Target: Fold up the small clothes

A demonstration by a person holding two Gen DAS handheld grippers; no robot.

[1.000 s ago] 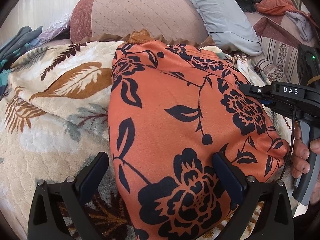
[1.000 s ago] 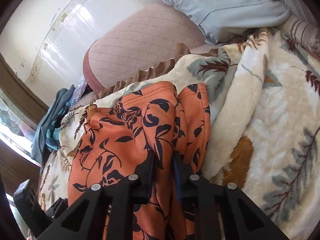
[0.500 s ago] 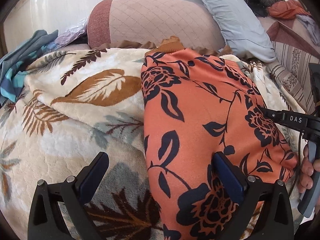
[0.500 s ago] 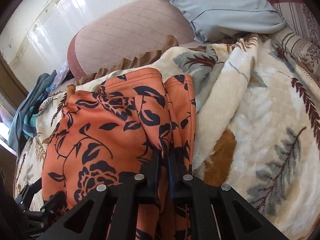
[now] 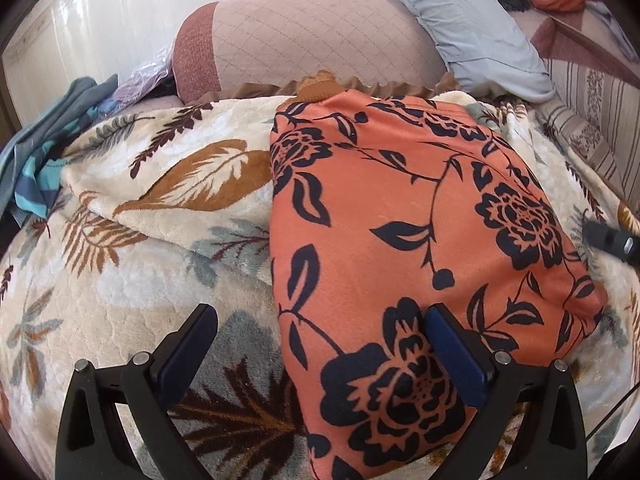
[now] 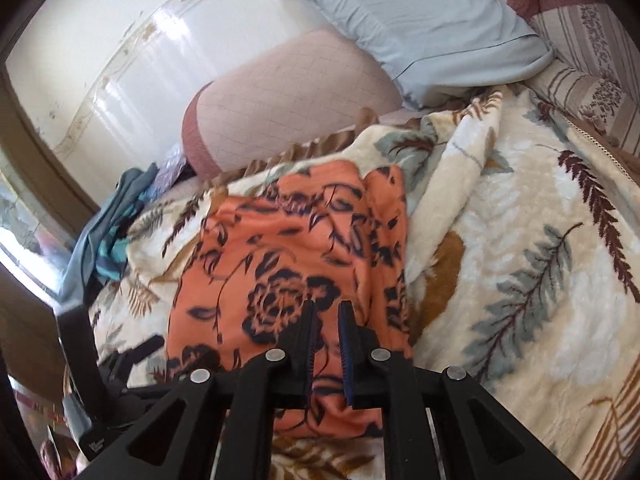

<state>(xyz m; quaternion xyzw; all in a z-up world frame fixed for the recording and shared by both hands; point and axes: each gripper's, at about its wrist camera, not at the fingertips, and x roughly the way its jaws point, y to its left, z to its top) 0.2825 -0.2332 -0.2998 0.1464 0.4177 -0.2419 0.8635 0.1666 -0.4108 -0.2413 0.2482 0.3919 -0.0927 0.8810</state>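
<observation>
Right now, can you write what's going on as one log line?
step: folding | orange flowered garment: on leaf blanket | left gripper: open | right gripper: opening, fingers off cloth

Leaf-print blanket (image 5: 132,280) under folded orange floral garment (image 5: 400,240), pillows (image 5: 312,44) behind.

Both wrist views look steeply down, close, sharing the orange garment (image 5: 400,220) on the blanket (image 6: 540,280).

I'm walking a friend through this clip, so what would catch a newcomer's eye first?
The orange floral garment, folded flat on the leaf-print blanket, dominates both views. The left claw stands wide open, one finger on the garment's near corner. Behind, a pink pillow and a grey pillow lean at the bed's head.
</observation>
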